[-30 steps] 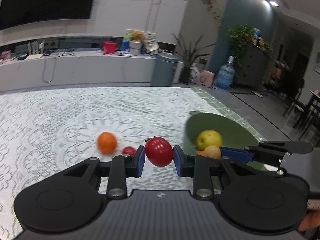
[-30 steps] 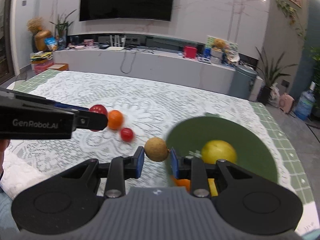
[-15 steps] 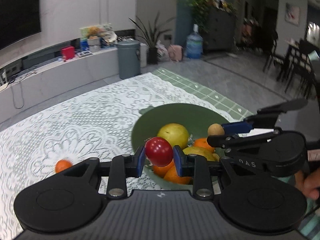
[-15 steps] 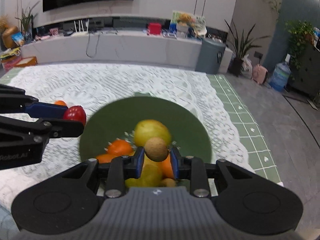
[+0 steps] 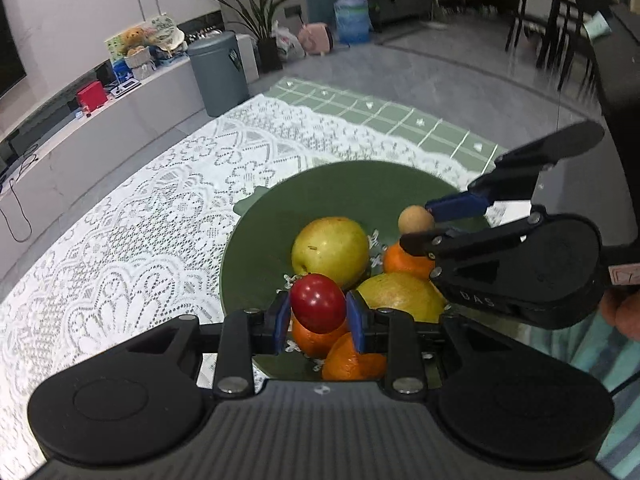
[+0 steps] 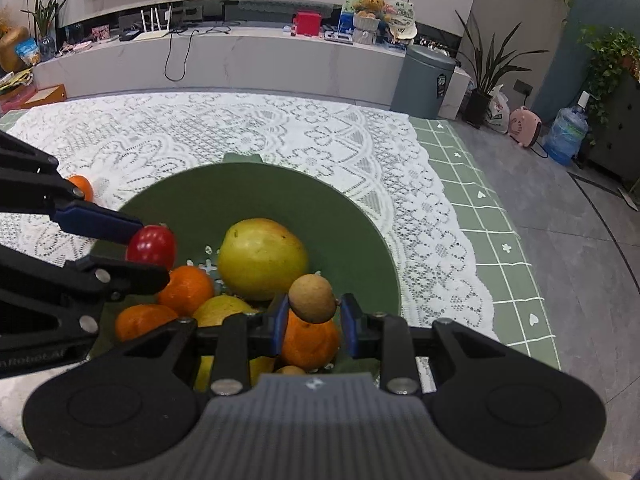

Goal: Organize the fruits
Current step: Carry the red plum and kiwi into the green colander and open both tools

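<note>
My left gripper [image 5: 318, 320] is shut on a red tomato [image 5: 317, 303] and holds it over the near side of the green bowl [image 5: 352, 188]. My right gripper [image 6: 313, 320] holds a small round brown fruit [image 6: 312, 298] over the same bowl [image 6: 240, 188]; its jaws look a little wider than the fruit. The bowl holds a yellow-green apple [image 6: 262, 258], several oranges [image 6: 186, 290] and a yellow fruit [image 5: 400, 296]. The left gripper and tomato [image 6: 152, 243] show at the left of the right wrist view. The right gripper and brown fruit [image 5: 416, 220] show at the right of the left wrist view.
The bowl stands on a white lace cloth [image 6: 280, 136] over a green checked table cover [image 6: 492, 216]. One orange [image 6: 82, 186] lies on the cloth left of the bowl. The table edge runs close to the bowl's right. A grey bin [image 6: 426, 80] stands beyond.
Both grippers have moved from the open cloth to above the bowl, each carrying its fruit. The right gripper's jaws seem to have widened a little around the brown fruit.
</note>
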`<action>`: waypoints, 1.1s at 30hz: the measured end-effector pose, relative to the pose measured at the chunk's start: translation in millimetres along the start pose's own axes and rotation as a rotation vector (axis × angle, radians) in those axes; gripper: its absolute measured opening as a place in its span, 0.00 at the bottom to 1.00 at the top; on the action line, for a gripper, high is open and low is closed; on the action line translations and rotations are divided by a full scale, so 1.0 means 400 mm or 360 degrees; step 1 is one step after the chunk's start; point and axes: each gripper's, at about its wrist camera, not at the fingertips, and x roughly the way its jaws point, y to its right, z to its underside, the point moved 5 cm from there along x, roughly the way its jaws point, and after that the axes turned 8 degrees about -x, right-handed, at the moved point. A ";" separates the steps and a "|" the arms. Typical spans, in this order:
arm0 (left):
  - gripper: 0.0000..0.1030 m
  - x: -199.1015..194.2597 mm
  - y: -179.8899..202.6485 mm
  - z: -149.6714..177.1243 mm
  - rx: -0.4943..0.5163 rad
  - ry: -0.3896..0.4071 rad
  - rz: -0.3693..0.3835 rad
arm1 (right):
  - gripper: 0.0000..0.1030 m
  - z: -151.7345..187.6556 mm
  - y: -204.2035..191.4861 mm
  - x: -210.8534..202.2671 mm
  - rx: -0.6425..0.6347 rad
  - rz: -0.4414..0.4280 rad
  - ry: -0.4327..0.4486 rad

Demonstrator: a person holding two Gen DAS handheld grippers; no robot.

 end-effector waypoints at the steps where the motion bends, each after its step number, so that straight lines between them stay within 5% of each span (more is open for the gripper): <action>1: 0.33 0.007 0.002 -0.001 0.0022 -0.0019 -0.0004 | 0.24 0.000 0.001 0.006 0.0003 -0.0006 -0.0012; 15: 0.33 0.088 0.000 -0.011 0.0129 -0.0236 -0.0041 | 0.24 0.005 0.003 0.059 0.0010 -0.0015 -0.0118; 33: 0.38 0.117 0.011 -0.024 0.0175 -0.0257 -0.0128 | 0.26 0.003 -0.002 0.053 0.0015 -0.0049 -0.0076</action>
